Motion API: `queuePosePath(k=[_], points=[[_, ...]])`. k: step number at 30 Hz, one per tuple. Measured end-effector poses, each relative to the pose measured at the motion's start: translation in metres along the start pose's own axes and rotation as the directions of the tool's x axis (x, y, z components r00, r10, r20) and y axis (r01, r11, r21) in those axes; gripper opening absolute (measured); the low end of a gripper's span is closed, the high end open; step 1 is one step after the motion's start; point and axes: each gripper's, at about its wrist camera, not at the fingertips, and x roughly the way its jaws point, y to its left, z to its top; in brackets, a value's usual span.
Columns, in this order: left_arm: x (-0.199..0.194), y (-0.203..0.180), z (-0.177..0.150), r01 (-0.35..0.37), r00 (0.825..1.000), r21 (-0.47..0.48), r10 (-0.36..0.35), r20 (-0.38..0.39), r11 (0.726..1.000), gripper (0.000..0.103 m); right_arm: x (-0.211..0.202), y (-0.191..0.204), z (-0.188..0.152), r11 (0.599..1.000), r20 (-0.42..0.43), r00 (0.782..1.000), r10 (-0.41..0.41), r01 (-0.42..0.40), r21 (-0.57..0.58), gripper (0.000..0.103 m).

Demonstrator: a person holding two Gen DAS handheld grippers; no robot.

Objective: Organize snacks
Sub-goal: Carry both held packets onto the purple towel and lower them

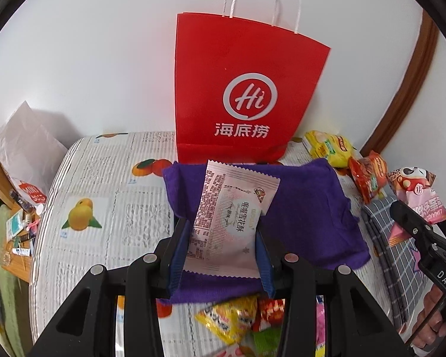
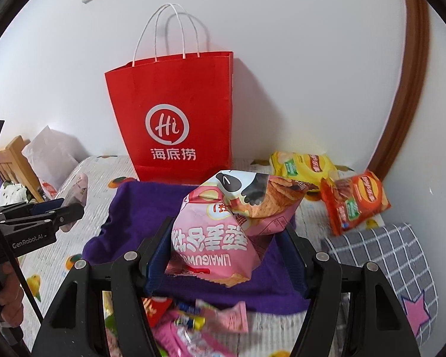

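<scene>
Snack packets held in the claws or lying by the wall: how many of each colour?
Pink: 2 (flat packet, puffy bag)
Yellow: 1 (yellow bag)
Orange: 1 (orange bag)
Total: 4

hidden: red paper bag [image 1: 246,89] base behind purple cloth [image 1: 306,214] | blurred: loose snack packets [image 2: 199,324] at bottom edge, prints unreadable

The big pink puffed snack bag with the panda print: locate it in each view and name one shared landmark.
Left wrist view: far right edge, big pink puffed snack bag above the other tool.
Right wrist view: centre, between this tool's fingers.
Shared landmark: red paper shopping bag against the wall.
</scene>
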Motion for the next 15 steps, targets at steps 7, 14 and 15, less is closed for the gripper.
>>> queuePosePath(k=[7,14,15], points=[[0.028,-0.001,0.018,0.011,1.000,-0.027,-0.011,-0.015,1.000,0.040,0.038,-0.009,0.021,0.999,-0.029,0.999,0.018,-0.017,0.027,0.067],[0.059,0.005,0.026,0.005,0.999,-0.057,-0.007,-0.036,0.998,0.040,0.077,-0.009,0.025,0.999,-0.071,0.997,0.028,-0.026,0.024,0.067],[0.065,0.006,0.027,-0.001,0.999,-0.060,-0.002,-0.050,0.998,0.040,0.082,-0.009,0.024,0.999,-0.078,0.997,0.029,-0.027,0.026,0.067]])
